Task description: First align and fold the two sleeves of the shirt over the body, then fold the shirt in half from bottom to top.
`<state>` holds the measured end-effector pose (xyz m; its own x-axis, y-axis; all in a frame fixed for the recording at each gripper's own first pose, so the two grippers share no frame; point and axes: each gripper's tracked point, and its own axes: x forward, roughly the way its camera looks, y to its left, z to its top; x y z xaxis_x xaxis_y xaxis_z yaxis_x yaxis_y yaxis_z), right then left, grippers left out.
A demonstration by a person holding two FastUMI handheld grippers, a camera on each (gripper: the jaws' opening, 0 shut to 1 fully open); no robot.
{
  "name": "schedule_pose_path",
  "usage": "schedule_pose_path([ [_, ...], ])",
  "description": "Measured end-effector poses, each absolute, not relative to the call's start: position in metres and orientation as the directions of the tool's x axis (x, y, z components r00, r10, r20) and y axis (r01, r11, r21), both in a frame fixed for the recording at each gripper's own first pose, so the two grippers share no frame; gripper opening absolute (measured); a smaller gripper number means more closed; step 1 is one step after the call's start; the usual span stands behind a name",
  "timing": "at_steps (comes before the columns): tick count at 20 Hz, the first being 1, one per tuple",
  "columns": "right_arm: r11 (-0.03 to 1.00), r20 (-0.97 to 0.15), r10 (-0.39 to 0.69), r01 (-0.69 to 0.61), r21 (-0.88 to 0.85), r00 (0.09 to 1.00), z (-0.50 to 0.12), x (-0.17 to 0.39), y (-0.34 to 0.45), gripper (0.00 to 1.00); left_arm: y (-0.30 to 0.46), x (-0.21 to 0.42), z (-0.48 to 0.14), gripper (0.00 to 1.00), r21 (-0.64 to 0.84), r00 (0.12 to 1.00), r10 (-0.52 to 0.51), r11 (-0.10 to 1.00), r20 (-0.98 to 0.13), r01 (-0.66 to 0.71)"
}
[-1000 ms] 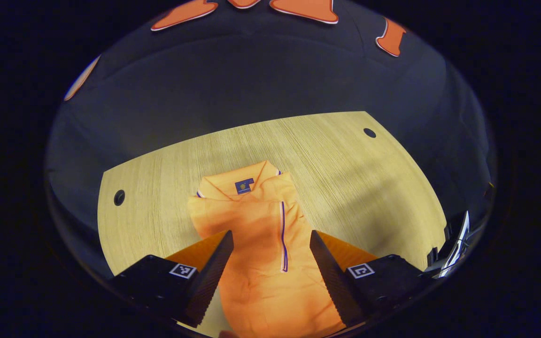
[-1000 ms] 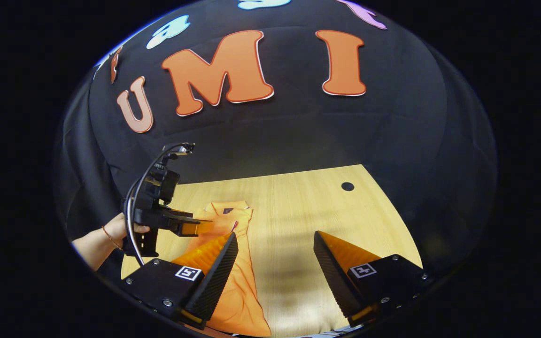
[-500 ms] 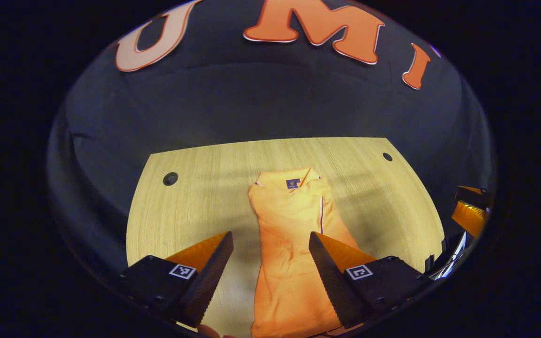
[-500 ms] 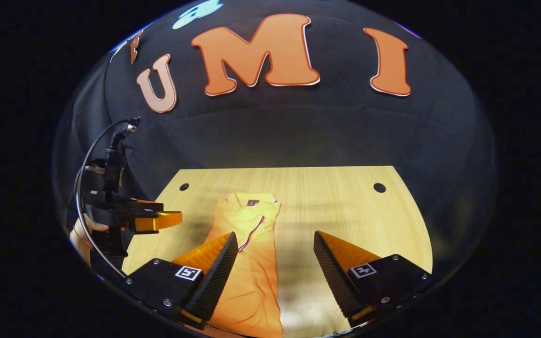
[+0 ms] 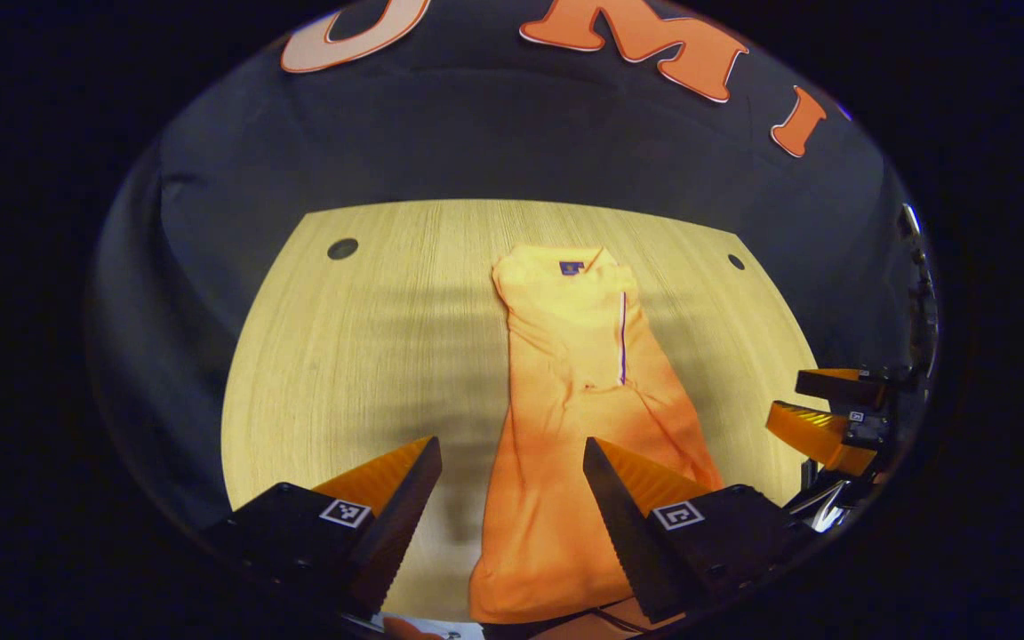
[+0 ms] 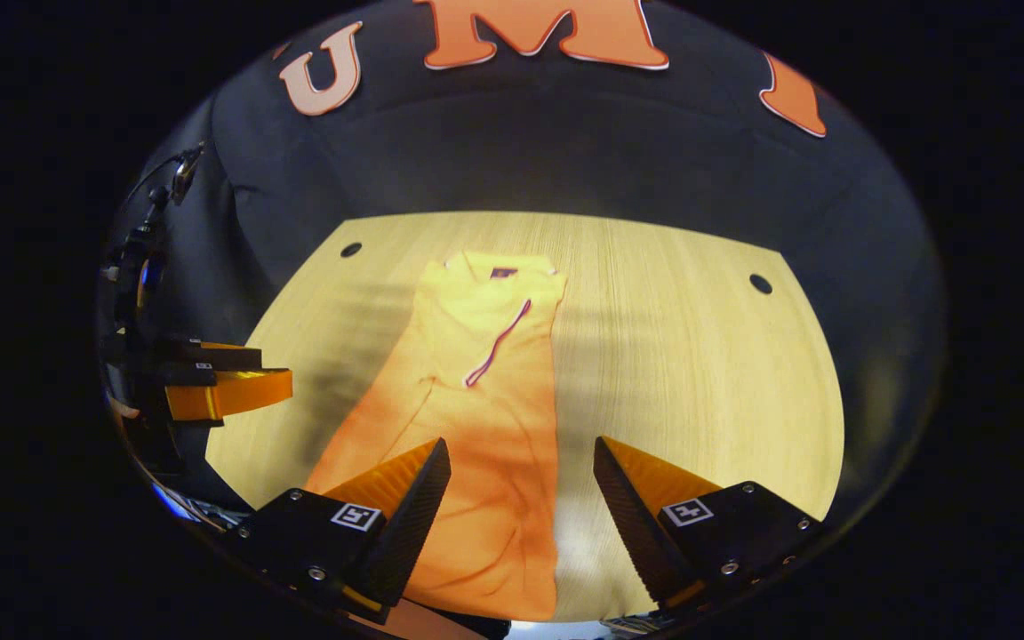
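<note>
Orange shirt [image 5: 565,418] lies sleeves-in, lengthwise on the wooden worktop [image 5: 361,356].
Left tool [image 5: 512,498] and right tool [image 6: 521,502] hover open, empty, seemingly just above its hem end.

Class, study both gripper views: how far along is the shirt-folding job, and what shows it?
Done: the sleeves look folded in, since the shirt lies as one long narrow strip on the table, collar at the far end. In hand: nothing; the left gripper and right gripper are open above the near hem. Left: folding the bottom up to the collar.
</note>
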<state>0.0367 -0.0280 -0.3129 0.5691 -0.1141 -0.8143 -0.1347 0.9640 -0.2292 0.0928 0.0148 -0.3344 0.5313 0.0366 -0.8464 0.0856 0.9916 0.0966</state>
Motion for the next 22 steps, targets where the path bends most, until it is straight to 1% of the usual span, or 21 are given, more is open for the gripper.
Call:
schedule_pose_path([
  [3, 0.959, -0.850, -0.136, -0.148, -0.242, 0.508, -0.341, 0.012, -0.031, 0.99, 0.023, 0.060, -0.364, 0.99, 0.117, 0.484, 0.061, 0.989, -0.873, 0.087],
  [7, 0.954, -0.883, -0.165, -0.157, -0.256, 0.439, -0.363, -0.024, -0.039, 0.99, 0.029, 0.011, -0.387, 0.99, 0.066, 0.403, 0.045, 0.997, -0.914, 0.039],
  [10, 0.950, -0.903, -0.183, -0.168, -0.264, 0.390, -0.375, -0.054, -0.045, 0.99, 0.037, -0.014, -0.397, 0.99, 0.070, 0.380, 0.059, 0.997, -0.923, 0.016],
  [13, 0.953, -0.926, -0.189, -0.165, -0.253, 0.327, -0.389, -0.086, -0.046, 0.99, 0.046, -0.044, -0.405, 0.99, 0.085, 0.343, 0.072, 0.996, -0.936, 0.021],
  [17, 0.955, -0.957, -0.210, -0.165, -0.245, 0.202, -0.414, -0.136, -0.052, 0.99, 0.047, -0.082, -0.418, 0.99, 0.085, 0.280, 0.074, 0.996, -0.957, 0.027],
  [22, 0.949, -0.958, -0.264, -0.146, -0.279, 0.112, -0.429, -0.163, -0.071, 0.99, 0.049, -0.117, -0.441, 0.99, 0.107, 0.204, 0.094, 0.993, -0.974, 0.053],
])
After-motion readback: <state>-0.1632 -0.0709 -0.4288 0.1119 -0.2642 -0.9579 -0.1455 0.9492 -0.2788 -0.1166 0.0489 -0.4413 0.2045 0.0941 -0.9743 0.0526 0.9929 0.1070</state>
